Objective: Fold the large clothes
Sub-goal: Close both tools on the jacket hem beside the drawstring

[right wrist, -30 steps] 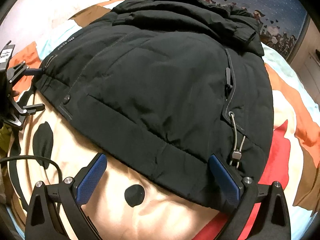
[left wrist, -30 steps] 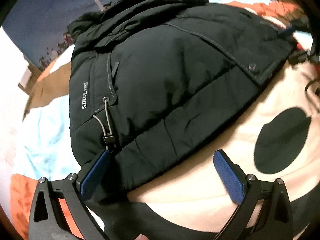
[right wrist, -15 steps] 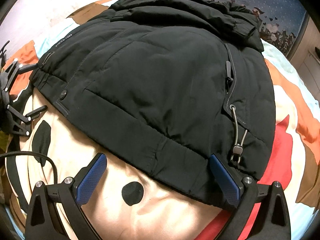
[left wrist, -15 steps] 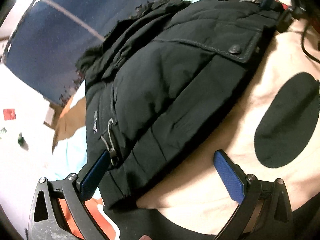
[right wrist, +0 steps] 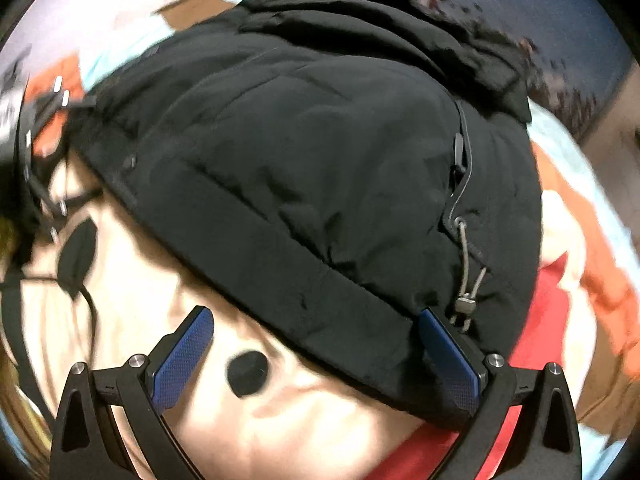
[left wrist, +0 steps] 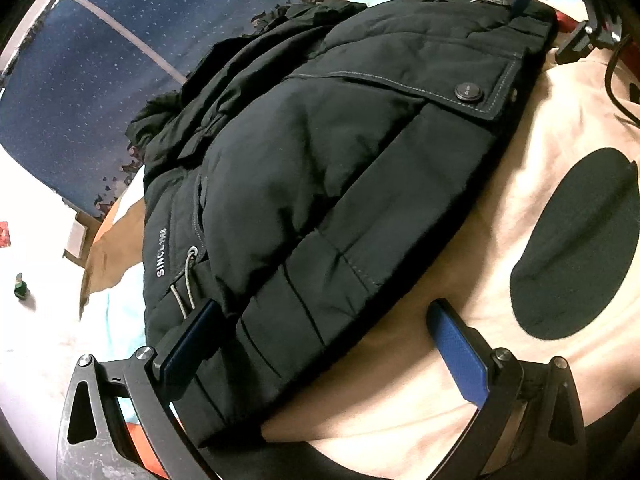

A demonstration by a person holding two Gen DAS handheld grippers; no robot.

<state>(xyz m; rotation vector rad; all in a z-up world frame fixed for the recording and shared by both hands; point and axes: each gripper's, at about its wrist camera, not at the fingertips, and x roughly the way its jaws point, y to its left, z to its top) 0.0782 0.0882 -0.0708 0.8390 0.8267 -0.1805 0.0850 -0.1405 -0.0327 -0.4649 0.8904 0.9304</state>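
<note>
We are seeing the black jacket (left wrist: 320, 168) lying spread on the bed cover (left wrist: 520, 200). The left gripper (left wrist: 320, 344) is keeping its jaws released around the hem corner. The right gripper (right wrist: 320, 348) is also holding its jaws wide apart at the opposite hem corner, beside the drawcord (right wrist: 466, 280).

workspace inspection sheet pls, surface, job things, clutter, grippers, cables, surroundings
surface: cream bedspread with black spots, orange and light blue patches at its edges
job's things: black padded jacket lying spread out, hem toward both cameras
clutter: small green object on the pale area far left
grippers: left gripper and right gripper both open, jaws straddling the hem corners
cables: black cable across the bedspread
surroundings: dark blue dotted curtain behind
</note>
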